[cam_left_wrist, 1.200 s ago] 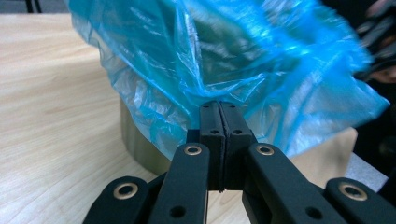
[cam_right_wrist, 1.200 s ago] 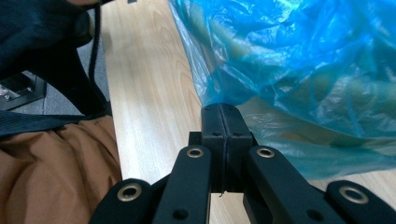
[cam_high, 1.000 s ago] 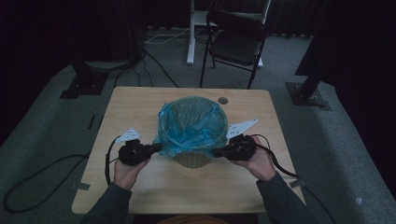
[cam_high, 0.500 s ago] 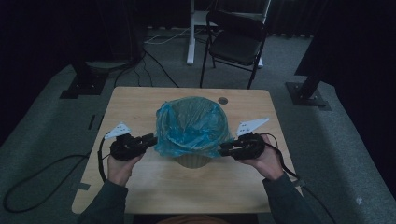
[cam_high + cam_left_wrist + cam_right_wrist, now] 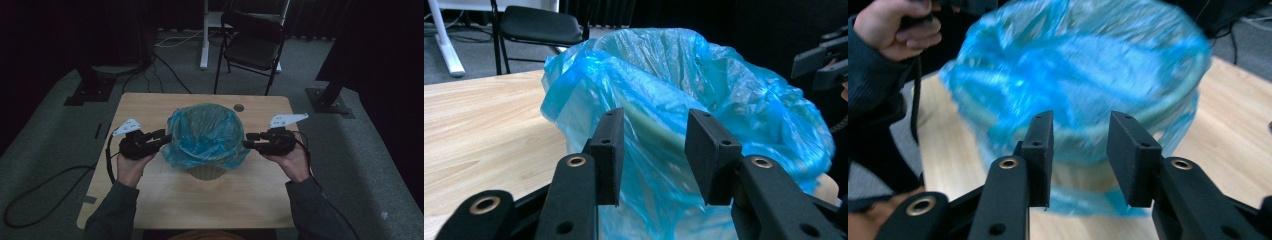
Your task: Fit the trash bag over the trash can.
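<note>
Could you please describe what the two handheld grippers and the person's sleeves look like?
Both the left gripper and the right gripper are black, with two flat rectangular jaws on arms with brass-ringed holes. Each carries a grey three-cornered plate on top and trails a black cable. The sleeves are dark grey-green.

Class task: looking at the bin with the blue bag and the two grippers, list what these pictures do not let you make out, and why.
- Inside of the blue bag: high view, too dark to tell whether anything lies in it.
- Bin: the bag's overhang covers all but its base.
- Bag folds: right gripper view, motion blur.
- Left gripper and right gripper: jaws open, just been opening; contact with the plastic unclear.
</note>
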`<move>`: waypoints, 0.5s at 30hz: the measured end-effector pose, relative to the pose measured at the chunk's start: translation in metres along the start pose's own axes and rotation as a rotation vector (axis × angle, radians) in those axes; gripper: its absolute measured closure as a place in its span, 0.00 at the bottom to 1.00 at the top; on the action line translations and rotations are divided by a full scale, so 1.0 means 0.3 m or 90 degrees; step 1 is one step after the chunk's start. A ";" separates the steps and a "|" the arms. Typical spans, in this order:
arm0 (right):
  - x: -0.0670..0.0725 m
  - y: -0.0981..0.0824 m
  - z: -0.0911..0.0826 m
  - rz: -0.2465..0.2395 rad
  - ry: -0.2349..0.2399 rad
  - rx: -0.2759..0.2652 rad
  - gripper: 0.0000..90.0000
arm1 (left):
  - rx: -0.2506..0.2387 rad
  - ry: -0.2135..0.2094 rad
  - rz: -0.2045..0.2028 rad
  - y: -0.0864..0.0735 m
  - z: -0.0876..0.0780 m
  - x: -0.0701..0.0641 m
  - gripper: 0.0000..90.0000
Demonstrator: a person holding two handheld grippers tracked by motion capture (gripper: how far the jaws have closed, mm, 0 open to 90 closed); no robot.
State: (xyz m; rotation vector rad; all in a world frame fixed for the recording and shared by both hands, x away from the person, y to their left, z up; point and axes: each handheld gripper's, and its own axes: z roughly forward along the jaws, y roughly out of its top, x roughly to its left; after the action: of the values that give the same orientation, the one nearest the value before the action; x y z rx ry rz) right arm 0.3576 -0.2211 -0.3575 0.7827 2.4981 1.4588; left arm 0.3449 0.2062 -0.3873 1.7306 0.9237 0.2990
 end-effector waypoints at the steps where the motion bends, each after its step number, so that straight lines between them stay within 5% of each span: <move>1: -0.006 0.008 0.006 0.002 -0.003 -0.005 0.68 | 0.001 -0.001 -0.004 0.003 0.007 0.002 0.65; 9: -0.034 0.030 0.066 0.012 -0.030 0.001 0.65 | -0.001 -0.008 -0.031 0.011 0.050 0.021 0.67; 13: -0.044 0.033 0.083 0.017 -0.050 0.010 0.66 | -0.013 -0.006 -0.046 0.015 0.051 0.035 0.83; 15: -0.052 0.030 0.085 0.024 -0.058 0.013 0.71 | -0.010 0.016 -0.055 0.017 0.054 0.049 0.88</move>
State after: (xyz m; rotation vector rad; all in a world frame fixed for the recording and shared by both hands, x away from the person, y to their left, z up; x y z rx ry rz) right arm 0.3837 -0.2058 -0.3653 0.8847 2.4475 1.3778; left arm 0.3669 0.2048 -0.3923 1.6715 1.0090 0.2710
